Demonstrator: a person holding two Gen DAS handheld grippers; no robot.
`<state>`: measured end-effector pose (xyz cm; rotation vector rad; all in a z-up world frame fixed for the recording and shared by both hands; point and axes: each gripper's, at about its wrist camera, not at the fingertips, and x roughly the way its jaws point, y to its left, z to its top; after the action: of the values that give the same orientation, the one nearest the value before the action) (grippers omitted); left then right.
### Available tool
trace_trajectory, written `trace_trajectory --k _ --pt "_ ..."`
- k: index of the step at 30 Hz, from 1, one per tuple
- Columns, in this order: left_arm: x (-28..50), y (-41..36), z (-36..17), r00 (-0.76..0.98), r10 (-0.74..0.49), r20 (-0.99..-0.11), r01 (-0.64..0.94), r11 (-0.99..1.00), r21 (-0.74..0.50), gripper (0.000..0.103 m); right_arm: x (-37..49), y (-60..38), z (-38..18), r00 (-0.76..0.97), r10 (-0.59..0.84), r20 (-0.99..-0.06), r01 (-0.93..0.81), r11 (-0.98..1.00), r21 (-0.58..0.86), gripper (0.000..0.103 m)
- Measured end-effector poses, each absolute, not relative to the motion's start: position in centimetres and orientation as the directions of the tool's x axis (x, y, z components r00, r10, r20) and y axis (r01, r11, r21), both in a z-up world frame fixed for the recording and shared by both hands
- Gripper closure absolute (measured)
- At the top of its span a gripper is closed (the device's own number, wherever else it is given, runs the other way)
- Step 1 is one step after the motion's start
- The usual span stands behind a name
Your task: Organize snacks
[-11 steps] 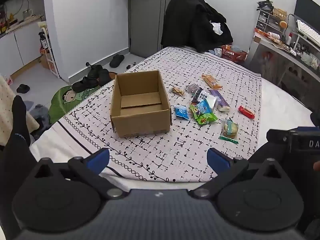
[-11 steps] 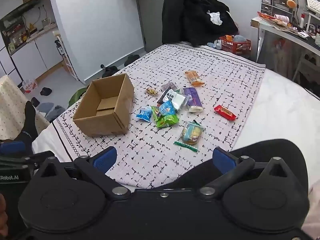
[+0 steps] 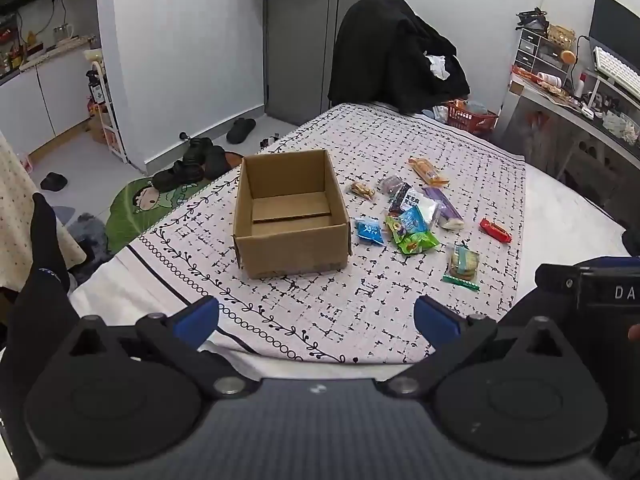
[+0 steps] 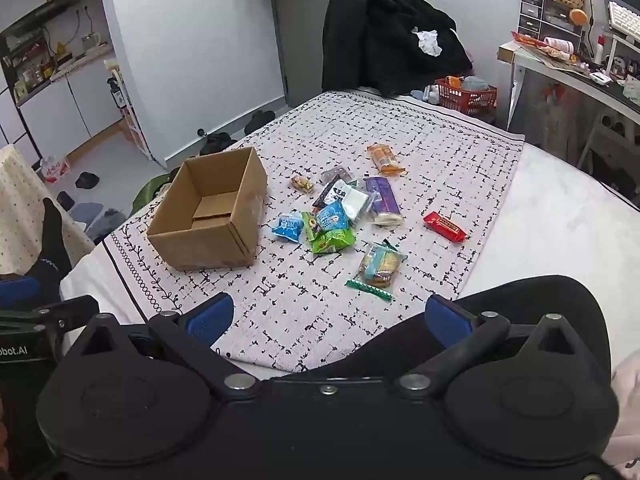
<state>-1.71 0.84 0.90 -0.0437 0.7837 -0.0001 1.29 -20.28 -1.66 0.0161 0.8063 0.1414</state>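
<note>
An open cardboard box stands empty on a patterned cloth spread over a bed. To its right lie several snack packets: a blue one, a green one, a purple one, a red bar, an orange pack and a clear biscuit pack. My left gripper is open, well short of the box. My right gripper is open too, short of the snacks.
A black garment drapes over a chair beyond the bed. A red basket sits on the floor beside a cluttered desk. Shoes and a green mat lie left of the bed.
Both views have tilted up and slid a little; the box and snacks sit lower in the frames. Nothing on the cloth has moved, and both grippers stay open.
</note>
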Motion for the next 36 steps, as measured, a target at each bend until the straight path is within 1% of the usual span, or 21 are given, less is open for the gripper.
trace_trajectory --k 5,10,12,22,36 --pt "-2.36 1.05 1.18 0.715 -0.007 -0.700 -0.020 0.999 -0.031 0.000 0.87 -20.08 -1.86 0.687 0.110 -0.718 -0.112 0.993 0.045 0.000" --pt "-2.15 1.17 1.22 0.708 -0.018 -0.706 -0.014 0.999 -0.040 0.000 0.90 -19.92 -1.63 0.672 0.117 -0.732 -0.109 0.992 0.058 0.000" --pt "-2.15 1.24 1.22 0.707 -0.006 -0.707 -0.015 1.000 -0.024 0.000 0.62 -19.76 -1.48 0.677 0.111 -0.727 -0.114 0.992 0.046 0.000" --pt "-2.15 1.53 1.39 0.707 0.003 -0.707 -0.027 0.999 -0.023 0.000 0.49 -19.41 -1.20 0.680 0.119 -0.723 -0.128 0.991 0.043 0.000" --pt "-2.36 1.30 1.65 0.719 -0.017 -0.695 -0.012 0.999 -0.037 0.000 0.40 -19.41 -1.13 0.684 0.121 -0.719 -0.127 0.991 0.046 0.000"
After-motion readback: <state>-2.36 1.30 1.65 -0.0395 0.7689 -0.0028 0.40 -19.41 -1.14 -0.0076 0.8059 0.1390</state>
